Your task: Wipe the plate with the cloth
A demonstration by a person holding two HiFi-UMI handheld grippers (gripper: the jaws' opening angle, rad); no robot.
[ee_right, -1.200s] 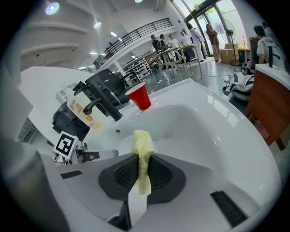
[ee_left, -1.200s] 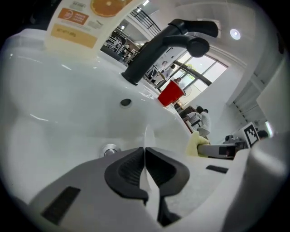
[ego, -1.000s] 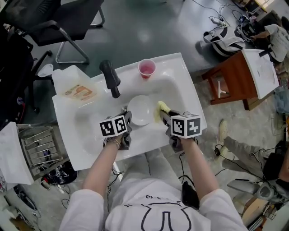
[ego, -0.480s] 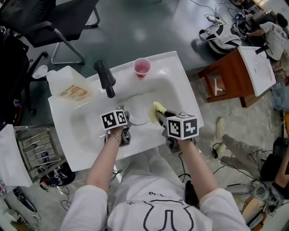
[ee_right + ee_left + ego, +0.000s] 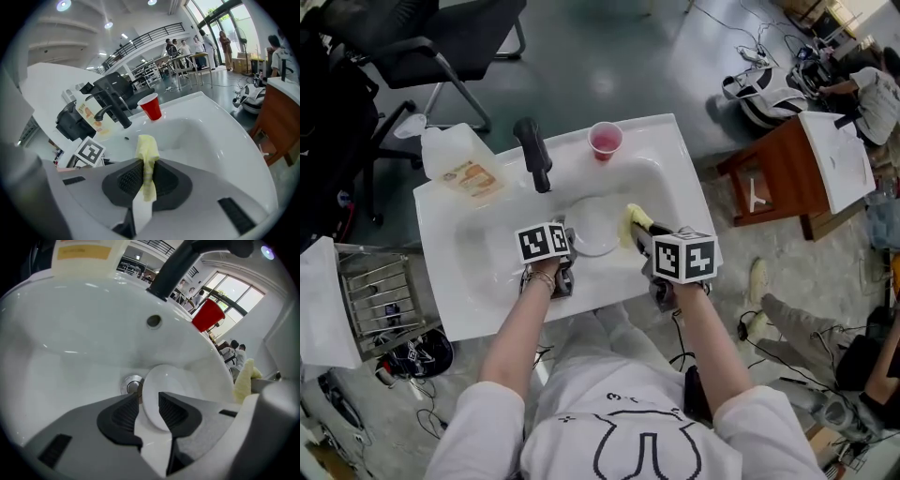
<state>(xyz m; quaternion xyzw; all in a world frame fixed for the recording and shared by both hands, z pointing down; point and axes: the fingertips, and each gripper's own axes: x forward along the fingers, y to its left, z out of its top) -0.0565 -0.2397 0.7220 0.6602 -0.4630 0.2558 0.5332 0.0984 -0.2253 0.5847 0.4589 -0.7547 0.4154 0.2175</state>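
Note:
A white plate (image 5: 596, 225) (image 5: 161, 380) rests in the white sink basin (image 5: 675, 178), partly over the drain (image 5: 132, 384). My left gripper (image 5: 567, 251) (image 5: 149, 411) is at the plate's near-left rim. Its jaws have just been opening, and the rim stands between the pads with a gap on each side. To the right of the plate, my right gripper (image 5: 639, 236) (image 5: 146, 180) is shut on a folded yellow cloth (image 5: 636, 222) (image 5: 147, 154). The cloth sticks up past the fingertips and is apart from the plate.
A black faucet (image 5: 534, 155) (image 5: 178, 266) stands behind the basin, with a red cup (image 5: 604, 141) (image 5: 151, 107) on the back rim. A plastic jug (image 5: 464, 164) sits at the sink's left corner. A wooden table (image 5: 778, 178) is to the right, a wire rack (image 5: 380, 305) to the left.
The head view has shifted slightly. Both grippers stay at the plate's sides. The plate looks a little flatter in the basin than a second ago.

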